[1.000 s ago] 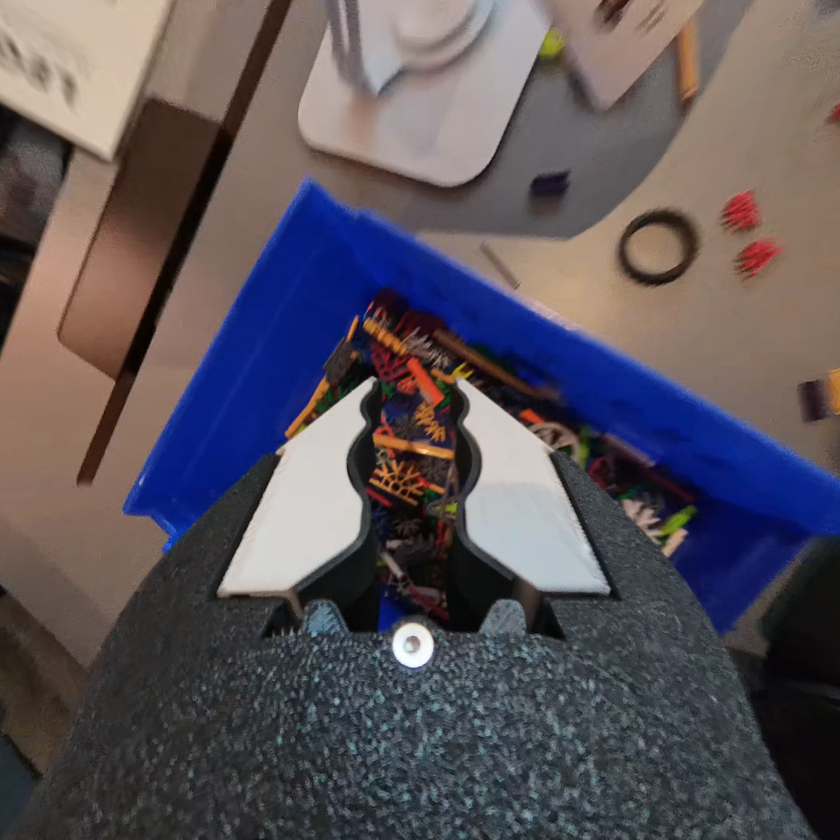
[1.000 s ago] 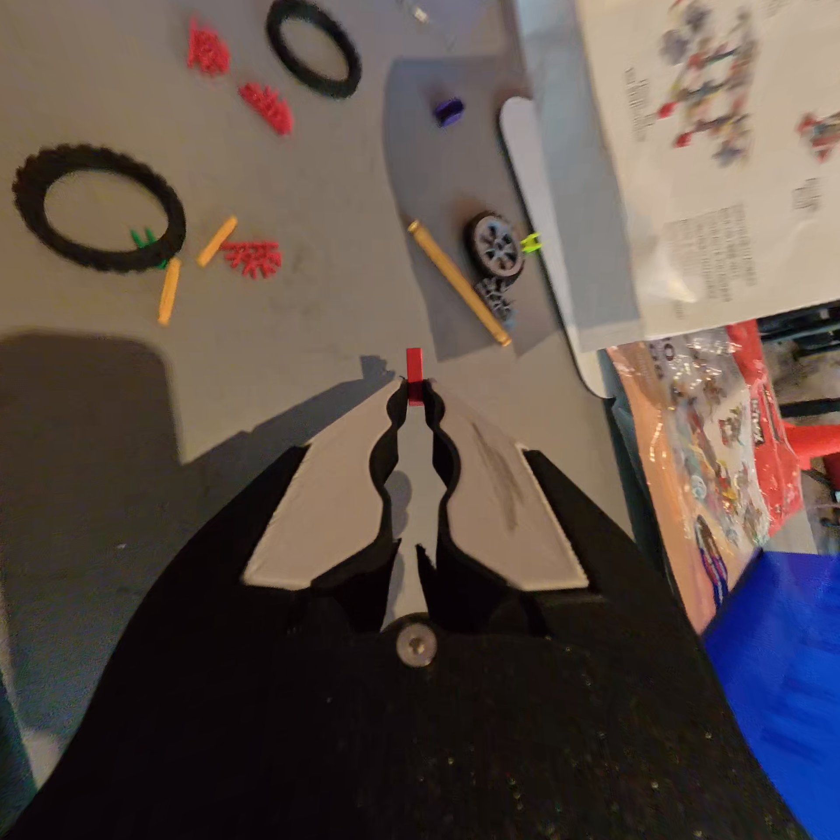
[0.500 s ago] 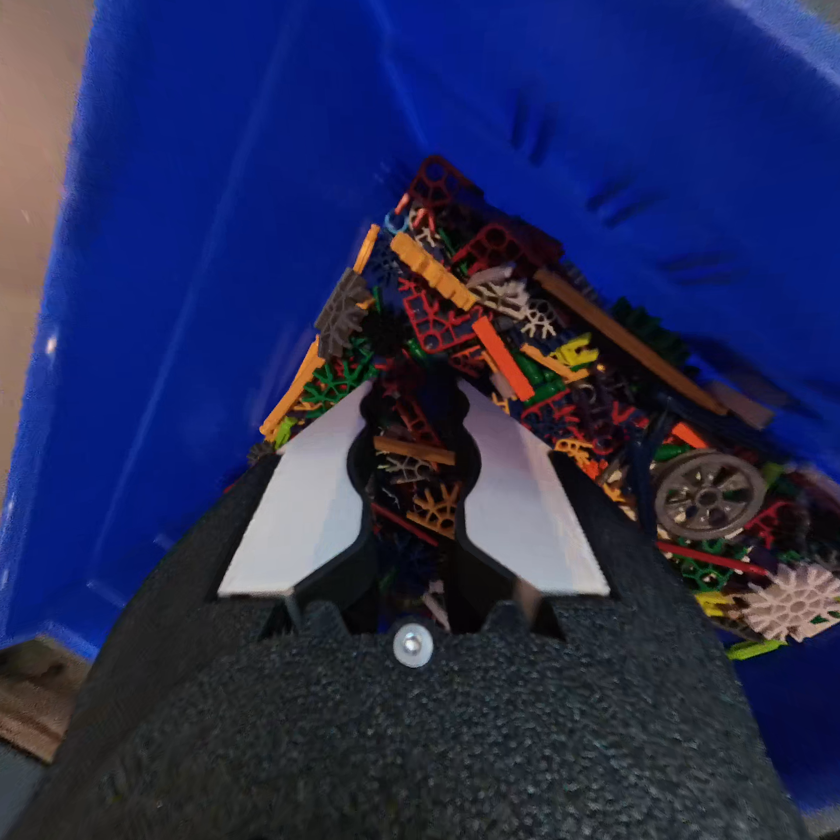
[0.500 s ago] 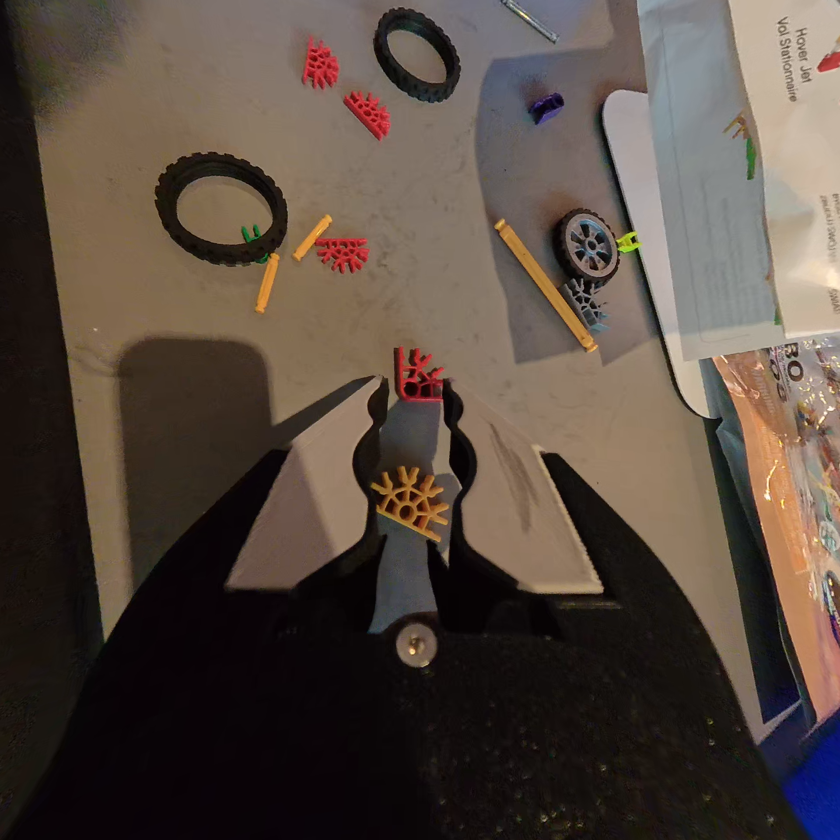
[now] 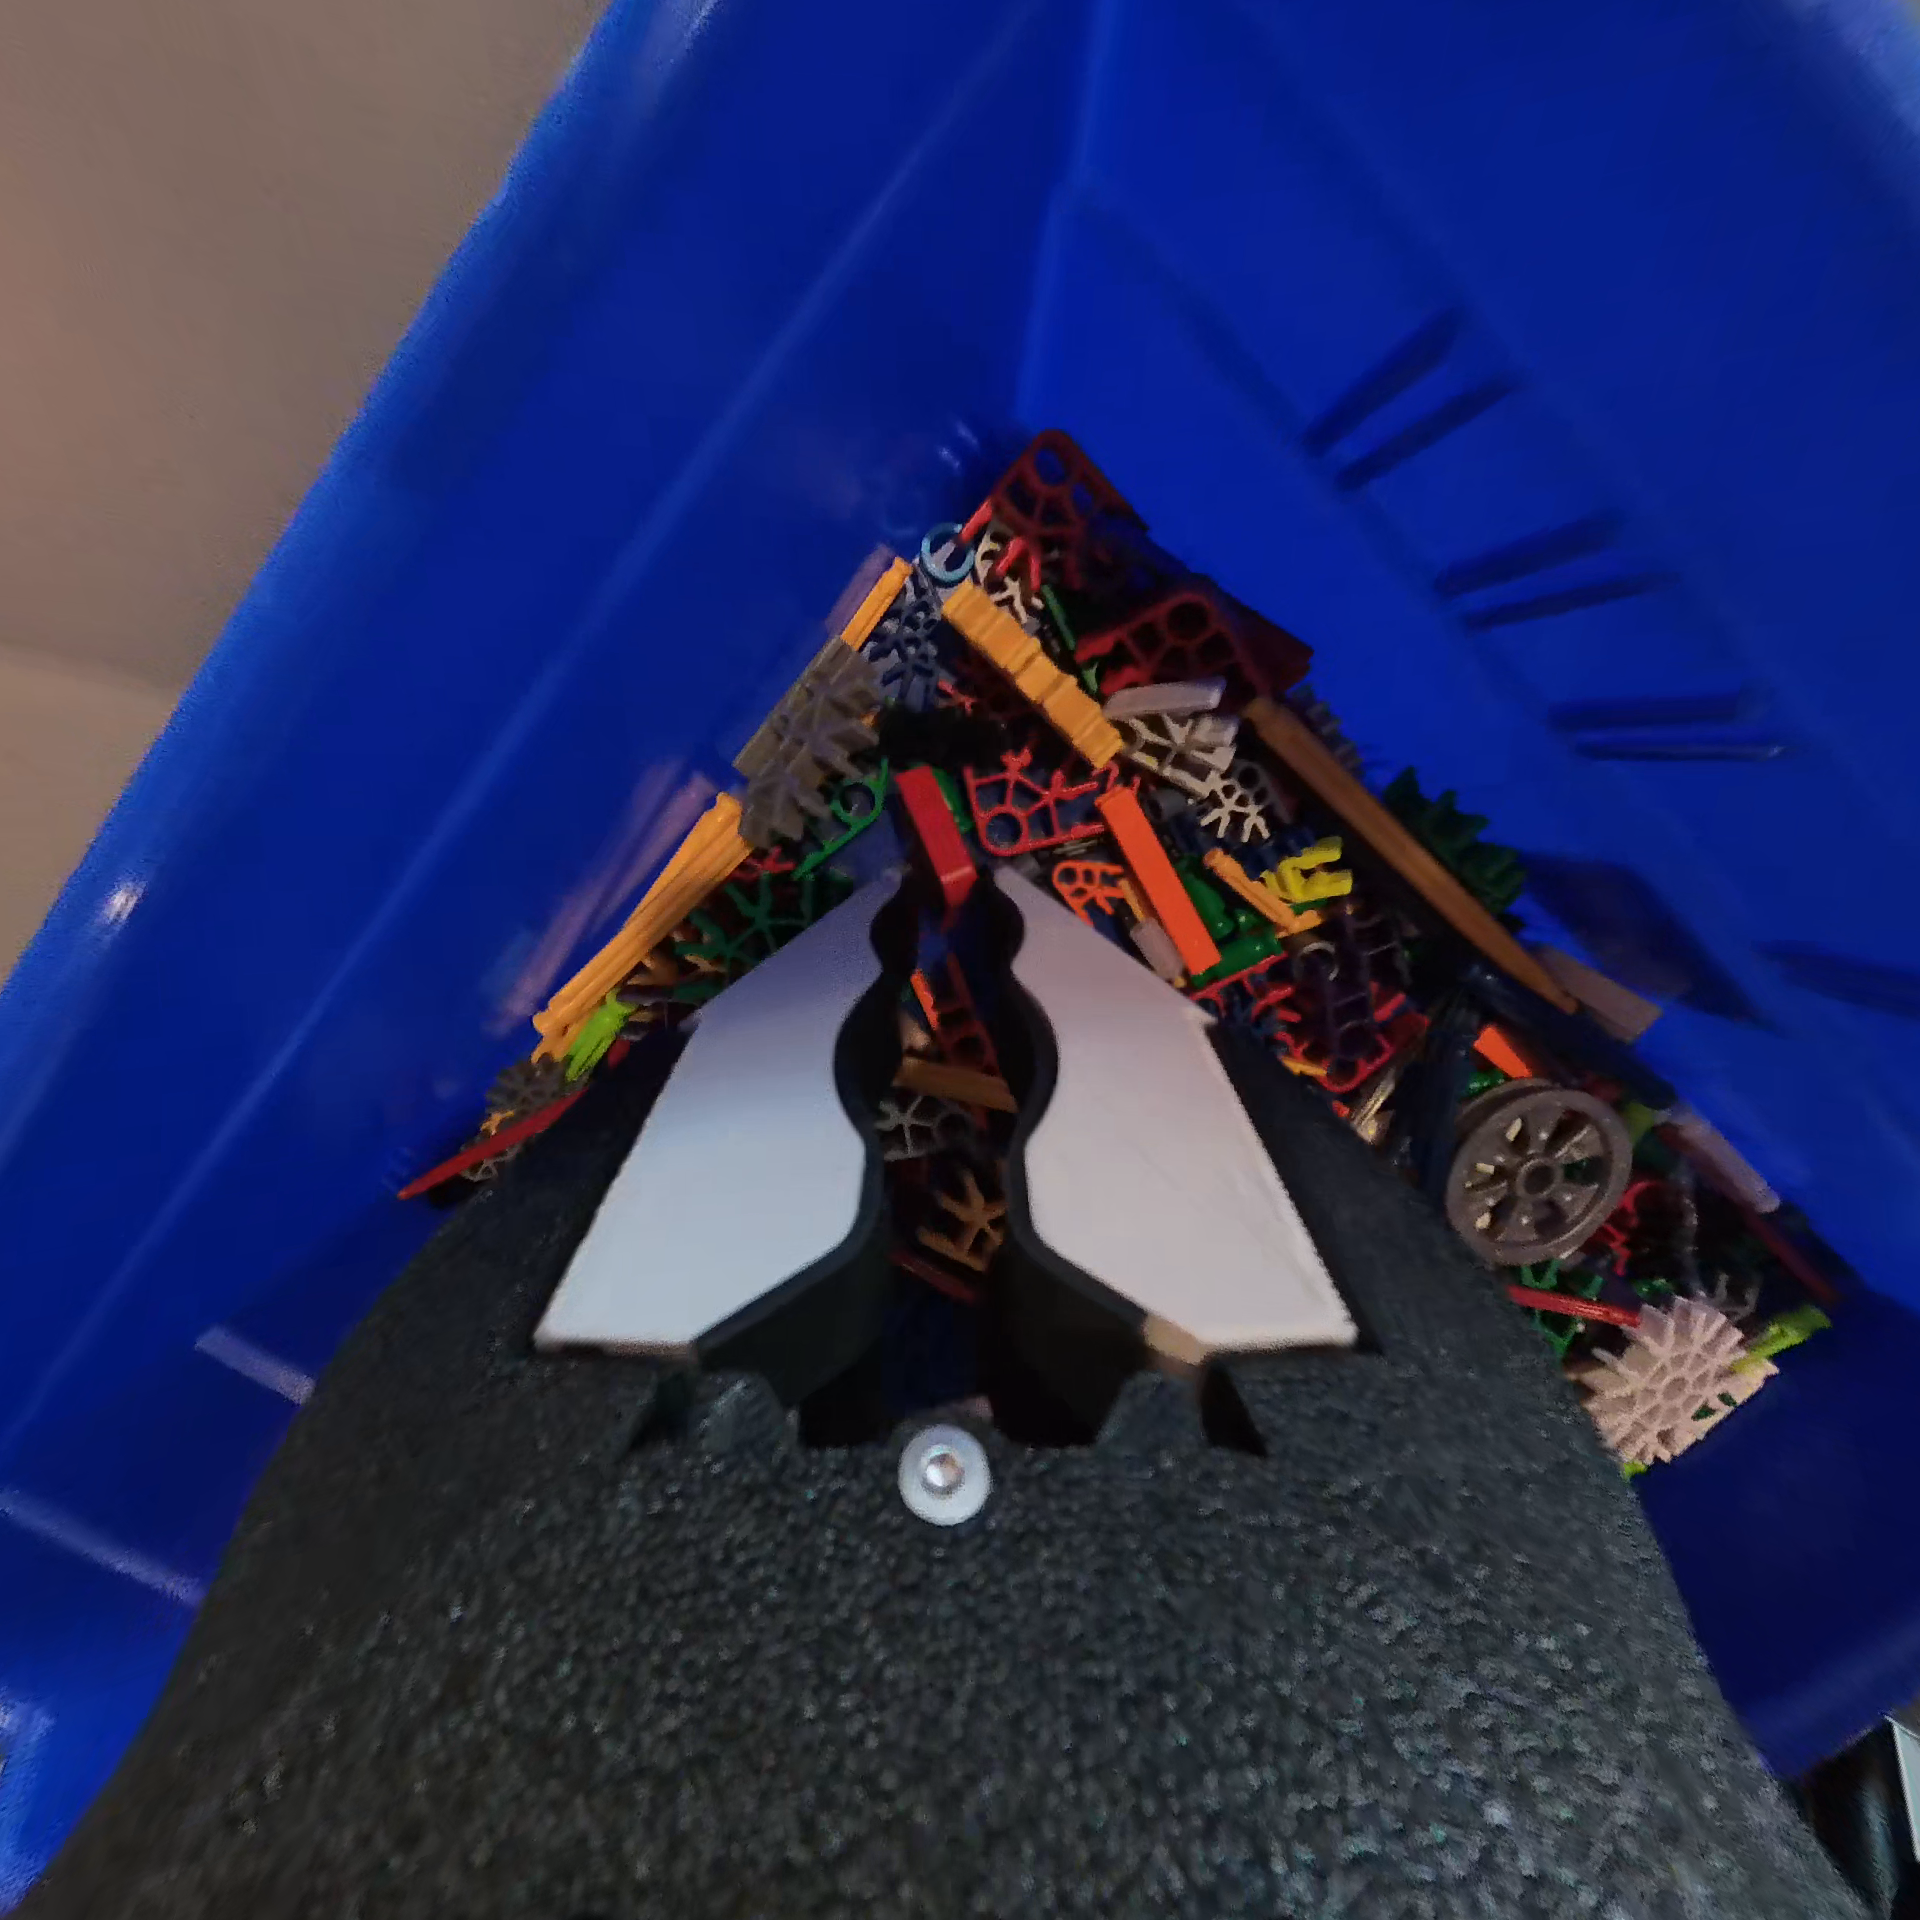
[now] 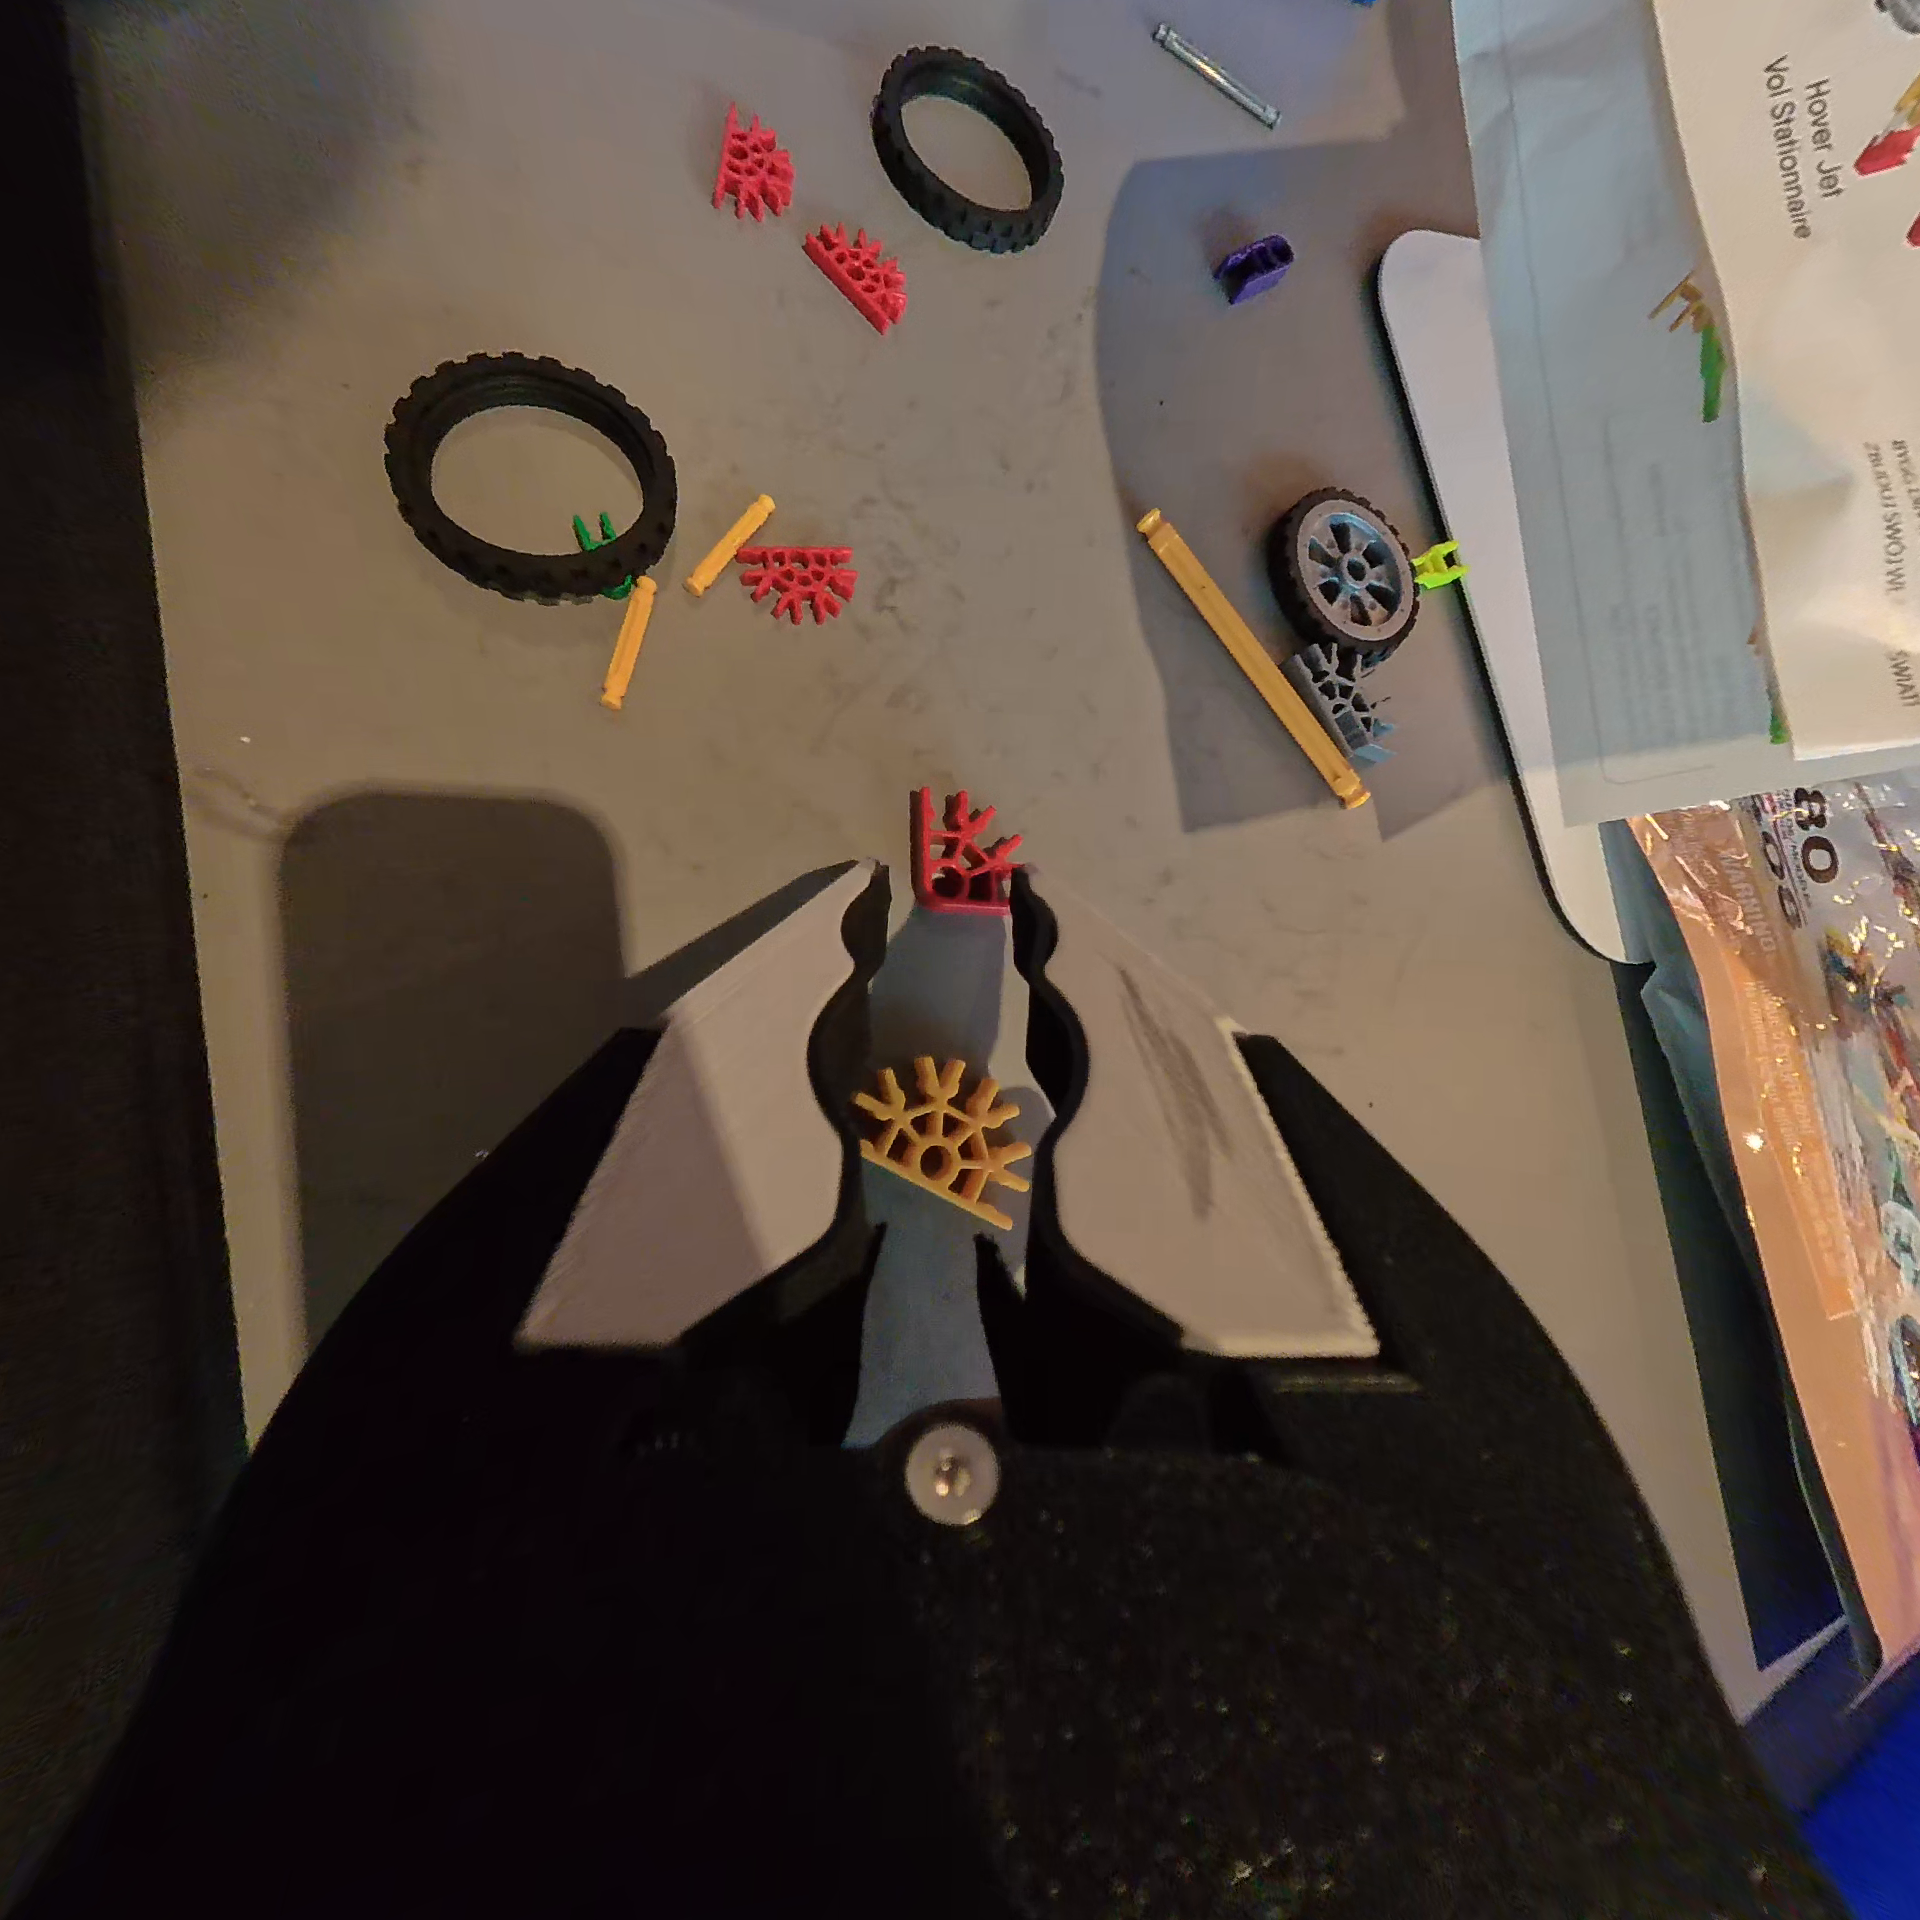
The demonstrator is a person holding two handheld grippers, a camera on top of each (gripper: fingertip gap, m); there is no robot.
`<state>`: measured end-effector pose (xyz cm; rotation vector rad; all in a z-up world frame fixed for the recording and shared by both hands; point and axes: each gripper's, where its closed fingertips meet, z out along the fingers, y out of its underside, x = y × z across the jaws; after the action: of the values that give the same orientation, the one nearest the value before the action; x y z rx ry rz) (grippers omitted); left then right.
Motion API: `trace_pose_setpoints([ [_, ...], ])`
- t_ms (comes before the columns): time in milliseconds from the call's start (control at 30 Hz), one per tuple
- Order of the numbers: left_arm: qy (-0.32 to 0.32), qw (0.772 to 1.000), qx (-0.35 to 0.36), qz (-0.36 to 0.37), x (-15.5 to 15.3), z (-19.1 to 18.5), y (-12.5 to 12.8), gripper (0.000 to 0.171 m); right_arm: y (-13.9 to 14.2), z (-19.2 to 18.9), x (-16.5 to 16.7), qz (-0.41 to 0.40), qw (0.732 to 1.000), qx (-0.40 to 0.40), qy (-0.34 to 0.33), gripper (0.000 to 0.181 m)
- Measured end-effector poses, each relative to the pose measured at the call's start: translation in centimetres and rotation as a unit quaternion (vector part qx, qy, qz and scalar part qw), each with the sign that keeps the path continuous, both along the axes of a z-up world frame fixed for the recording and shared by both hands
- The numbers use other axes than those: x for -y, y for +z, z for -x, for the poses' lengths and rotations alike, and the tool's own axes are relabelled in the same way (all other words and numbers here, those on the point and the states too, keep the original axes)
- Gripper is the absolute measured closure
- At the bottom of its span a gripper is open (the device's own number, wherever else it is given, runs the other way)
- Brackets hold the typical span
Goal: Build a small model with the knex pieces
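Observation:
My left gripper is down inside a blue bin filled with small coloured construction pieces. Its jaws are nearly together and pinch a red piece at the tips, over the pile in the bin's far corner. My right gripper is open above a grey table. A red corner connector lies on the table just at its tips, against the right fingertip. A yellow fan-shaped connector lies on the table between the fingers, farther back.
On the table lie two black tyres, red connectors, yellow rods, a grey-hubbed wheel and a purple piece. A printed sheet and a plastic bag are at the right. A grey wheel lies in the bin. There is about 35 centimeters between the tips of the two grippers. My left gripper is the nearer one to the grey wheel: about 12 centimeters, against 30 centimeters.
My left gripper has gone down into the bin and its jaws have narrowed onto a red piece. My right gripper has opened, leaving the red connector on the table.

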<state>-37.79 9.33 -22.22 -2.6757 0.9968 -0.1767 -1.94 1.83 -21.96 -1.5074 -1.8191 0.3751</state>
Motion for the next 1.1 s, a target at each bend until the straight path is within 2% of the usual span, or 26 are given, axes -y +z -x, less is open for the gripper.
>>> trace_pose_setpoints([
  [167, 0.004, 1.000, -0.006, -0.008, 0.5, 0.4, 0.3, 0.166, 0.3, 0.1, 0.1, 0.008, 1.000, -0.013, 0.001, 0.158],
  [233, 0.006, 1.000, 0.000, -0.025, 0.8, 0.3, 1.3, 0.166, 0.8, 0.4, 0.2, 0.017, 0.999, -0.028, 0.002, 0.158],
  [300, 0.005, 0.999, 0.017, -0.047, 1.5, -0.4, 3.2, 0.166, 1.8, 0.8, 0.4, 0.034, 0.998, -0.055, 0.005, 0.154],
  [400, -0.011, 0.994, 0.045, -0.100, 2.6, -2.7, 7.3, 0.166, 4.3, 1.8, 0.9, 0.051, 0.993, -0.110, 0.009, 0.148],
  [533, -0.061, 0.979, 0.109, -0.162, 5.2, -8.6, 13.1, 0.166, 8.8, 4.5, 2.3, 0.084, 0.977, -0.193, 0.021, 0.147],
  [633, -0.112, 0.971, 0.131, -0.168, 7.6, -13.3, 14.8, 0.166, 10.6, 6.6, 3.6, 0.100, 0.970, -0.221, 0.034, 0.148],
  [733, -0.165, 0.960, 0.168, -0.153, 10.2, -18.4, 14.9, 0.166, 12.5, 8.5, 5.4, 0.121, 0.957, -0.259, 0.052, 0.148],
  [800, -0.209, 0.955, 0.147, -0.154, 11.7, -21.0, 13.9, 0.166, 13.3, 9.4, 6.2, 0.121, 0.952, -0.278, 0.047, 0.148],
  [933, -0.284, 0.935, 0.169, -0.131, 15.6, -26.3, 12.3, 0.166, 13.7, 10.3, 7.6, 0.146, 0.938, -0.312, 0.028, 0.149],
  [1033, -0.293, 0.935, 0.152, -0.132, 16.1, -27.0, 11.0, 0.166, 13.2, 10.1, 8.9, 0.175, 0.932, -0.315, 0.041, 0.164],
  [1100, -0.293, 0.934, 0.172, -0.113, 16.8, -27.2, 10.8, 0.166, 13.0, 9.9, 9.5, 0.199, 0.925, -0.321, 0.046, 0.164],
])
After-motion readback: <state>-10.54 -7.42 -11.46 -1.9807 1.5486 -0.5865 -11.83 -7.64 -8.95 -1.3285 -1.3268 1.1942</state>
